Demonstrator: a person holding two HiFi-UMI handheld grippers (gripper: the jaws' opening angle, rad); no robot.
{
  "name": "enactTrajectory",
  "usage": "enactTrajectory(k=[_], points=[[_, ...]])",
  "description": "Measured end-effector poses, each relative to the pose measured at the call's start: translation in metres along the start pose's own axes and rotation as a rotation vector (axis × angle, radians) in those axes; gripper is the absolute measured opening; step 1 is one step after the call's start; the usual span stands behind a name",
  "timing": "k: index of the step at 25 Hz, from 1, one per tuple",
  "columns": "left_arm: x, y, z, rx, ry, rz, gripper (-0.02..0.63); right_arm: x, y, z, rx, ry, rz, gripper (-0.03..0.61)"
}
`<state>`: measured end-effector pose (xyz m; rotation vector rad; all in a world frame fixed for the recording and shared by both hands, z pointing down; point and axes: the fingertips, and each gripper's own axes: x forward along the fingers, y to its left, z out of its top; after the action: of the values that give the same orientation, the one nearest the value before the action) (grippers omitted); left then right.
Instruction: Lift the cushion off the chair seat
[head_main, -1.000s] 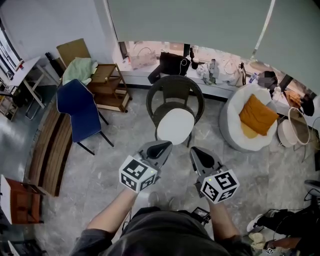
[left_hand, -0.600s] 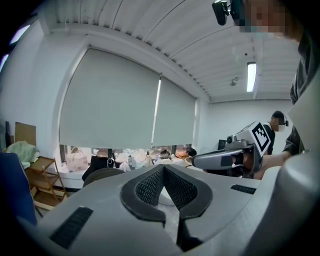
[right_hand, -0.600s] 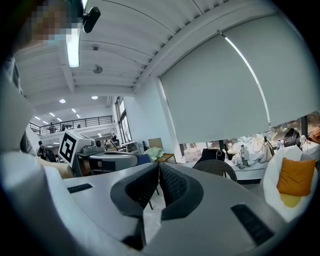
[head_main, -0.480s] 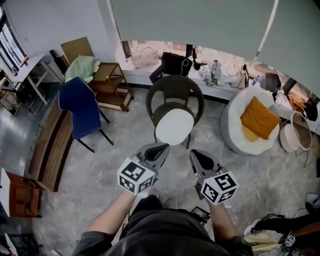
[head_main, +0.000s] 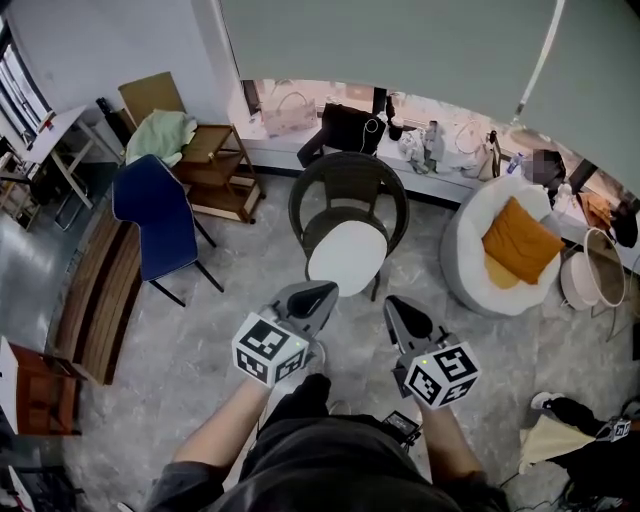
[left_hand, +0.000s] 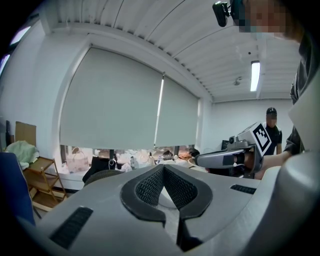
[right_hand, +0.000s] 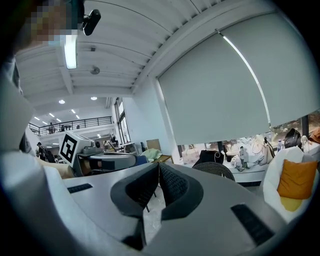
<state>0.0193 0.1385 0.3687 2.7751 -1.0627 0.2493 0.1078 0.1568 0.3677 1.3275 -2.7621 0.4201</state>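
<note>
A round white cushion (head_main: 347, 257) lies on the seat of a dark wicker chair (head_main: 348, 184) in the middle of the head view. My left gripper (head_main: 325, 292) hovers just short of the cushion's near edge, jaws shut with nothing between them. My right gripper (head_main: 393, 304) is level with it to the right, off the cushion's near right side, also shut and empty. In the left gripper view the jaw tips (left_hand: 163, 167) meet, with a sliver of white cushion (left_hand: 167, 198) behind them and the right gripper (left_hand: 220, 159) at the side. The right gripper view shows the chair back (right_hand: 216, 169).
A blue chair (head_main: 157, 217) stands at the left, with wooden shelving (head_main: 215, 172) behind it and a slatted bench (head_main: 100, 297) beside it. A white round armchair with an orange pillow (head_main: 518, 242) stands at the right. Bags line the window ledge (head_main: 340, 125).
Both grippers have edged forward toward the chair, staying shut. At the lower right, a person's feet and a pale thing have shifted along the floor.
</note>
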Motion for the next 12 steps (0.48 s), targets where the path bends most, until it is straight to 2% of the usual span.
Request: enactTrajectory(k=[12], points=[[0.038,0.069,-0.014,-0.032,0.012,-0.023,0.009,0.072,-0.034,-0.011,0.027,0.035,-0.032,0.014]])
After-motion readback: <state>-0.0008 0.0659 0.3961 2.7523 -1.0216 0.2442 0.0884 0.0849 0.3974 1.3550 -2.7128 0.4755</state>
